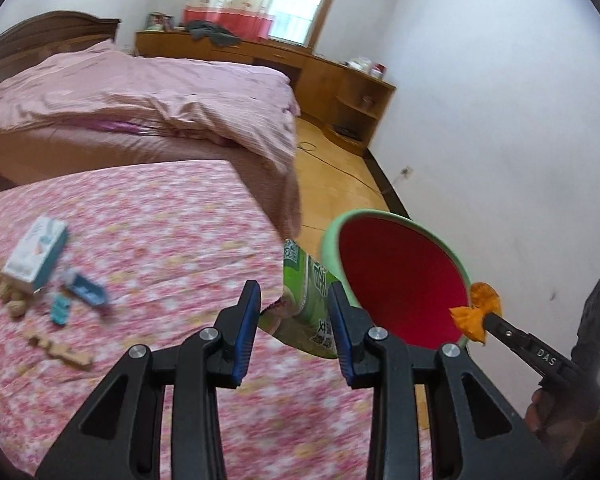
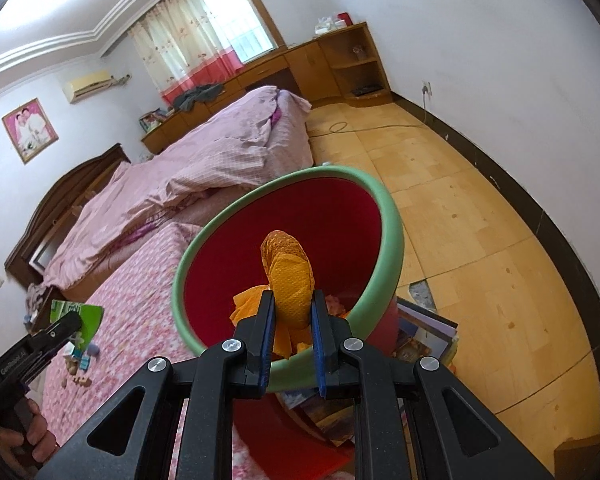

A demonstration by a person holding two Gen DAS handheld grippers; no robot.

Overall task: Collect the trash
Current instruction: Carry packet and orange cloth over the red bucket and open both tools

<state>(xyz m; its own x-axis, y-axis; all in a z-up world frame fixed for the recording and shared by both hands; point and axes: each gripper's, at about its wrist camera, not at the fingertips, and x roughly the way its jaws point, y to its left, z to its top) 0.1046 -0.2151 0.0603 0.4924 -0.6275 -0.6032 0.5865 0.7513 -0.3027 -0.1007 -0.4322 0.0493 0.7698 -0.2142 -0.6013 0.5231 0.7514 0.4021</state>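
1. My right claw (image 2: 293,322) is clamped on a crumpled orange wrapper (image 2: 290,280), poised over the red bin (image 2: 300,216) with its green rim.
2. My left claw (image 1: 294,322) grips a green packet (image 1: 312,300) beside that bin.
3. On the floral table (image 1: 160,220), near its left edge, lie a small carton (image 1: 36,254) and nut shells (image 1: 12,298).

The green packet (image 1: 304,304) is showing only in part behind the left gripper (image 1: 294,334); small scraps (image 1: 40,276) on the flowered cloth (image 1: 172,232) are blurring, possibly nutshells.
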